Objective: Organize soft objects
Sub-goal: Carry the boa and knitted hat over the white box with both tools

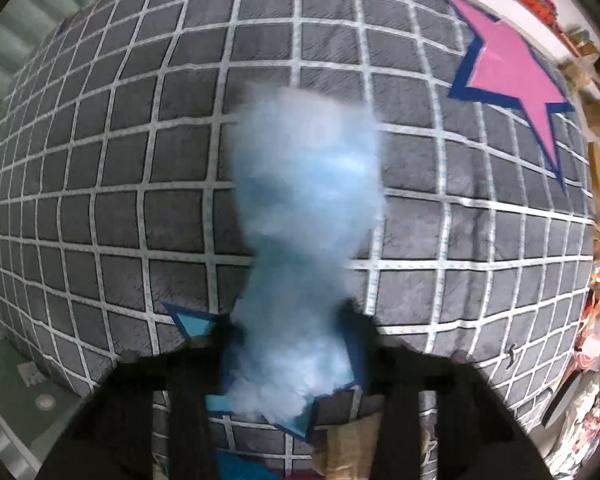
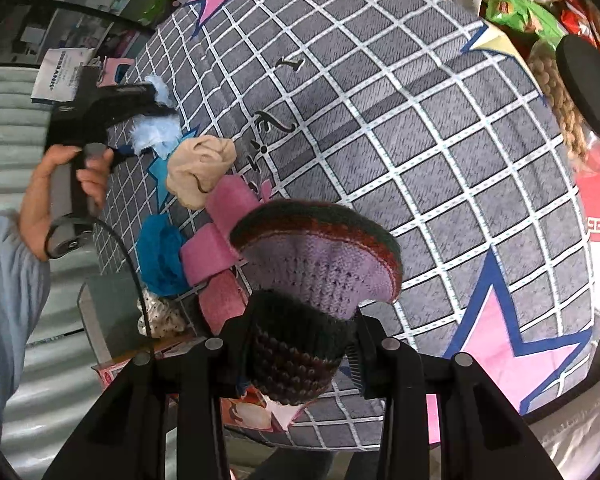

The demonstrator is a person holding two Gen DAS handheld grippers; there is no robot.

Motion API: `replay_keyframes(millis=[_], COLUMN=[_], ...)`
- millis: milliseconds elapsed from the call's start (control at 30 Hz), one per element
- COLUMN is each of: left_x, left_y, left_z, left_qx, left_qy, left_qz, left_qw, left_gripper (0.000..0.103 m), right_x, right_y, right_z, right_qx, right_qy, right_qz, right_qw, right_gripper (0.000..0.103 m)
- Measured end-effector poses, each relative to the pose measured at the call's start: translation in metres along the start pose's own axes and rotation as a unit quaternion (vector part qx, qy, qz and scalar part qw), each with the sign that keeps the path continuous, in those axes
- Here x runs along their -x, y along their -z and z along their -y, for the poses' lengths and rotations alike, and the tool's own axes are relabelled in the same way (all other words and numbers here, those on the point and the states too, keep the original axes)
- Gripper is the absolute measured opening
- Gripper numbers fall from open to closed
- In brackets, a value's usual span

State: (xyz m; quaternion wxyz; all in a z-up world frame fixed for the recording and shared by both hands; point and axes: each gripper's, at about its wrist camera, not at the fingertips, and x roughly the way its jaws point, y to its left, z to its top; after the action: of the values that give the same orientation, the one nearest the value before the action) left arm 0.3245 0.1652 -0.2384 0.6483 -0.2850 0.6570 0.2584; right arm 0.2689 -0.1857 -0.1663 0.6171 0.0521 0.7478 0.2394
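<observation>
A grey grid-patterned cloth [image 2: 440, 168] bearing a pink star [image 1: 512, 80] covers the table, and along its left edge in the right wrist view lie a beige soft bundle [image 2: 198, 168], a pink foam piece [image 2: 220, 236] and a blue cloth [image 2: 160, 256], close together. The right gripper [image 2: 300, 344] pinches the dark cuff of a knitted hat [image 2: 316, 264] between its fingers, the hat's purple body rising just above the cloth near the pink foam. The left gripper [image 1: 288, 364] has its fingers pressed onto a pale blue fluffy item [image 1: 304, 184], blurred, held over the cloth's centre.
</observation>
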Motion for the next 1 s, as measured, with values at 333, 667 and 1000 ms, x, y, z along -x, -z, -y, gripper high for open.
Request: replay_keyframes(millis=[333, 667, 1000], left_x=[0.078, 0.148, 0.181], left_y=[0.055, 0.157, 0.243], left_z=[0.008, 0.002, -0.033], left_qx=[-0.075, -0.104, -0.098], left_qy=[-0.008, 0.020, 0.027], left_qz=[0.064, 0.089, 0.101], left_qw=[0.9951, 0.9903, 0.9897], left_gripper=[0.017, 0.018, 0.018], right_x=[0.019, 0.027, 0.024], right_y=[-0.007, -0.005, 0.020], right_z=[-0.014, -0.057, -0.102], right_qx=[0.042, 0.115, 0.192], right_qy=[0.017, 0.019, 0.015], right_qz=[0.023, 0.018, -0.002], right_qw=[0.999, 0.993, 0.981], right_gripper=[0.039, 0.039, 0.039])
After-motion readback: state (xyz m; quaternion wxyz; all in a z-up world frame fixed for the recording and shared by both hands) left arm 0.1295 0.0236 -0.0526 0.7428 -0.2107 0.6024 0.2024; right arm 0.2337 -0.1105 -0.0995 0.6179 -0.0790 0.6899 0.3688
